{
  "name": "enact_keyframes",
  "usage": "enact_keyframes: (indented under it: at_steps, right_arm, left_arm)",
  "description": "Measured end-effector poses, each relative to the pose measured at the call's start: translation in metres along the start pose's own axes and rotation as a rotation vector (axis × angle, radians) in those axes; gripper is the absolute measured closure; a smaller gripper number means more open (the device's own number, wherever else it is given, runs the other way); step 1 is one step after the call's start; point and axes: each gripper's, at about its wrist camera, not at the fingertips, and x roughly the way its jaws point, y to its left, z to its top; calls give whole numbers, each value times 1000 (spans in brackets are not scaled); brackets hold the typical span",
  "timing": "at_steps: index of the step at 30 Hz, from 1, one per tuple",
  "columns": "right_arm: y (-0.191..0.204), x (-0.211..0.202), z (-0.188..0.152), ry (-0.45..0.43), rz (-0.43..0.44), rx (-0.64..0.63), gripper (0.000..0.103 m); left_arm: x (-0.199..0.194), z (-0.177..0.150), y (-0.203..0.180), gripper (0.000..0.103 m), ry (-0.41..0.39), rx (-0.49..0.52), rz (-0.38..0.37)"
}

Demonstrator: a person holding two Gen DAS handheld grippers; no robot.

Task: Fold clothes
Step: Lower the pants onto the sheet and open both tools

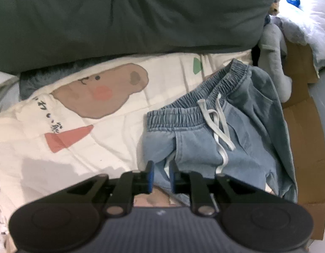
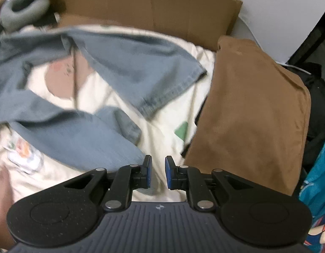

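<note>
Risk: jeans (image 1: 215, 126) bunch, not fold.
Left claw (image 1: 161, 169) narrow over their crumpled edge; right claw (image 2: 158, 168) narrow, empty, legs (image 2: 141, 73) splayed ahead-left.

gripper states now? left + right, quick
Left gripper: open, nothing held, jaws over the edge of the denim shorts.
Right gripper: open, empty, above the sheet.

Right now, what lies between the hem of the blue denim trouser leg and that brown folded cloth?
In the right wrist view, only the cream printed bedsheet, with a green patch on it, lies between the blue denim trousers and the brown folded cloth.
</note>
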Motion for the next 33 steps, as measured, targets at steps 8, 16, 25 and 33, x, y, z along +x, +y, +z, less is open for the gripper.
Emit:
enact_keyframes:
  at_steps: [8,16,25,33]
  right_arm:
    - [17,-24,31,-109,66,-9,83]
    - [53,-29,72,-168,135,-65,74]
    - [113,-8,103,-165,220,-213,71]
    - [183,34,119,-147,326,-365,69]
  left_arm:
    - [-17,0,4,69,-29,15,-1]
    - [-12,-8,19,69,-14,6,-4]
    - [6,-16,40,69,-37,-63,-59]
    - [28,-15,55,68,-97,-148,-128]
